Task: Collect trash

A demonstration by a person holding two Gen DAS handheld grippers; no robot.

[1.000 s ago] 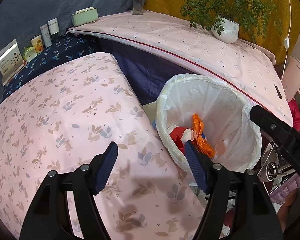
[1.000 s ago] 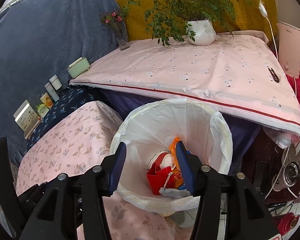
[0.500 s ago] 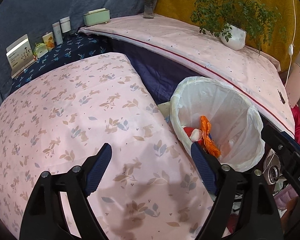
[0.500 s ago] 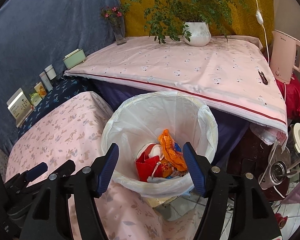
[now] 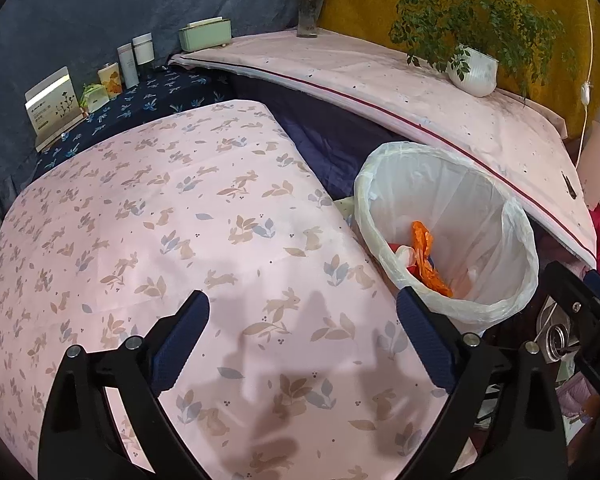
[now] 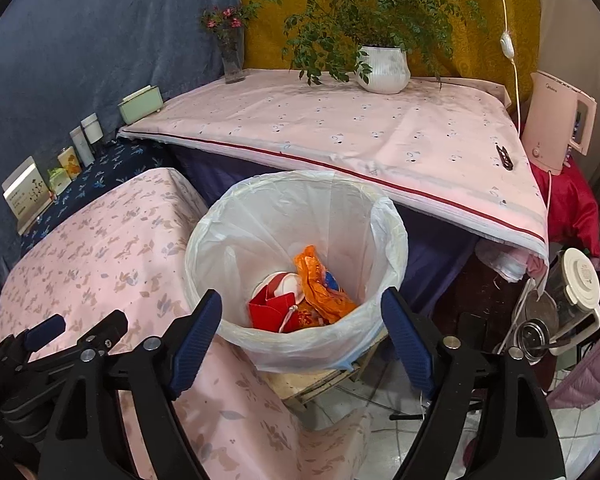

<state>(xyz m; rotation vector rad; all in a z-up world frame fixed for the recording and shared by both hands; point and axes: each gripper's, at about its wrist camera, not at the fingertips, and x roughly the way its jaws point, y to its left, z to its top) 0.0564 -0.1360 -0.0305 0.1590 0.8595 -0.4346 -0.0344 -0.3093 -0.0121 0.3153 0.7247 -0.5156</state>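
The left gripper (image 5: 302, 338) tilts down over the pink rabbit-print cloth (image 5: 180, 240), its jaws opening with nothing between them. The right gripper (image 6: 302, 334) angles down at the white plastic-lined bin (image 6: 236, 240) just right of that cloth, jaws likewise opening and empty. Crumpled orange and red wrappers (image 6: 312, 296) lie at the bin's bottom.

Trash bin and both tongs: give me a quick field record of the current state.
bin: white-lined trash bin, upright beside the pink floral-covered table
bin contents: orange wrapper, red paper bag, white cup
left tongs: opening, nothing between them, over the floral cloth
right tongs: opening, nothing between them, above the bin's near rim
loose trash on the table: none visible
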